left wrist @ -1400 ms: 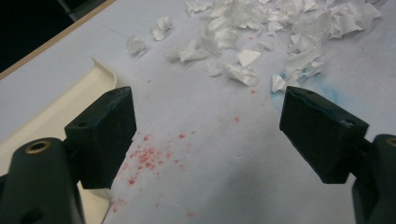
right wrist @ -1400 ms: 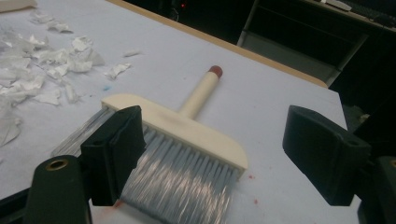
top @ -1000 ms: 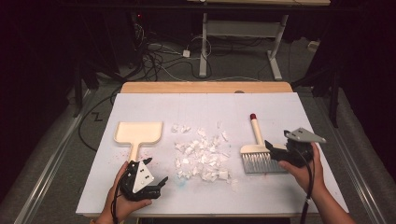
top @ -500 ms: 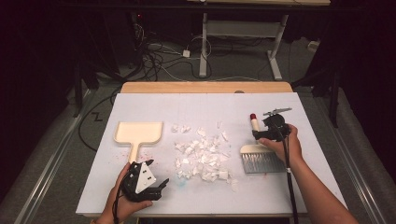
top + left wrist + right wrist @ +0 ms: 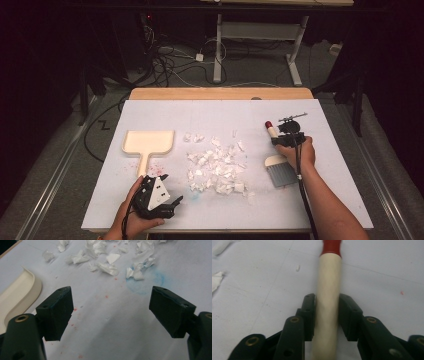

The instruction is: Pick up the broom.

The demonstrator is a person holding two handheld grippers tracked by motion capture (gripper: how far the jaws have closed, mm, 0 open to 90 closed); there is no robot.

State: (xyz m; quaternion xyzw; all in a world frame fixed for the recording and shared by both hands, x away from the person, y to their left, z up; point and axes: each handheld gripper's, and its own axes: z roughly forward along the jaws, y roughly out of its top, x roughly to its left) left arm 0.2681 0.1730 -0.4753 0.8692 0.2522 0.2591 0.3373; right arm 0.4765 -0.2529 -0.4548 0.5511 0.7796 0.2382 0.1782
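Progress shows at the right of the high view: a second ago the right gripper (image 5: 288, 138) hovered beside the bristles, and now it has moved up the frame onto the brush handle (image 5: 327, 297), its jaws clenched on either side of the cream shaft just below the red tip. That suggests the brush (image 5: 278, 162) is secured and sweeping can begin. It lies flat on the table (image 5: 345, 165), right of centre, bristles toward the lower edge. The right forearm runs up from the lower right, hand wrapped over the gripper. The left gripper (image 5: 155, 197) has not moved; it rests at lower left, jaws spread wide and empty, just below the dustpan (image 5: 148, 142). Paper scraps (image 5: 216, 165) lie scattered mid-frame between dustpan and brush
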